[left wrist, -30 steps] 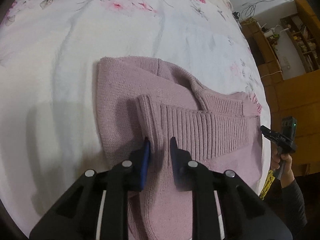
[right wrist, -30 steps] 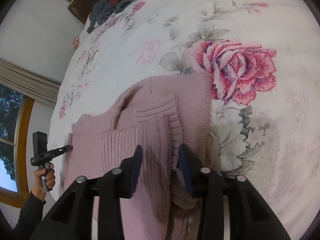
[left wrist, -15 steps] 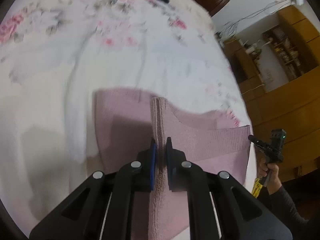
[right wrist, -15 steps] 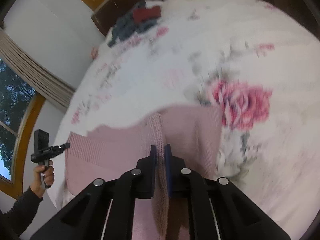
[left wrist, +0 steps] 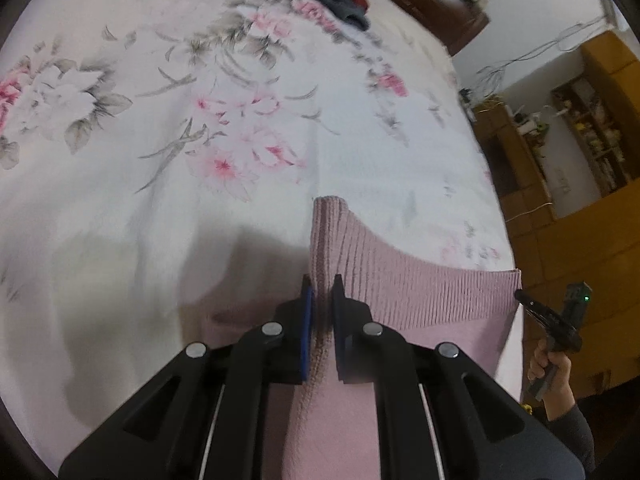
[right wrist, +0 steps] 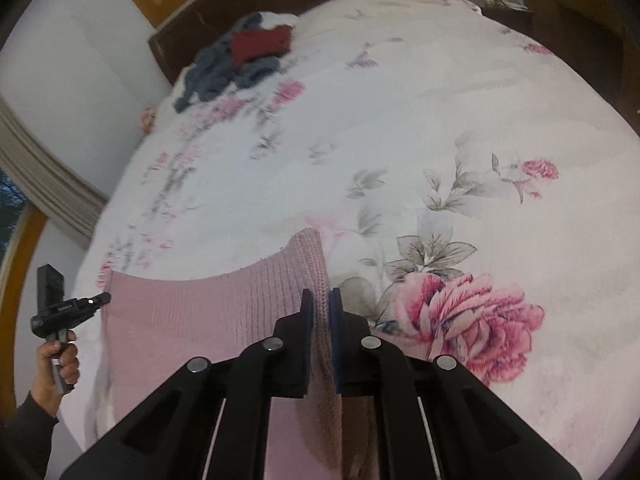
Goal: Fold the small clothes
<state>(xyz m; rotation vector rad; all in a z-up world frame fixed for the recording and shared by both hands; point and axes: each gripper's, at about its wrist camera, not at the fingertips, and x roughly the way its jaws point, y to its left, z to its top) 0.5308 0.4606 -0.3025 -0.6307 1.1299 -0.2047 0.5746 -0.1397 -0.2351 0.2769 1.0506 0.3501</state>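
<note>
A white bedspread printed with pink roses and grey leaves (right wrist: 440, 120) covers the bed. Above its near part, a pink ribbed knit sweater (left wrist: 400, 280) hangs stretched (hem edge taut) between two tools. The left gripper (left wrist: 320, 300) is clamped on one hem corner, the right gripper (right wrist: 319, 308) on the other. A heap of grey and red clothes (right wrist: 240, 56) lies at the bedspread's far end.

No text, label, brand, number or sign can be read in either view; the far wooden shelves (left wrist: 592, 128) hold small items too blurred to make out any lettering.
</note>
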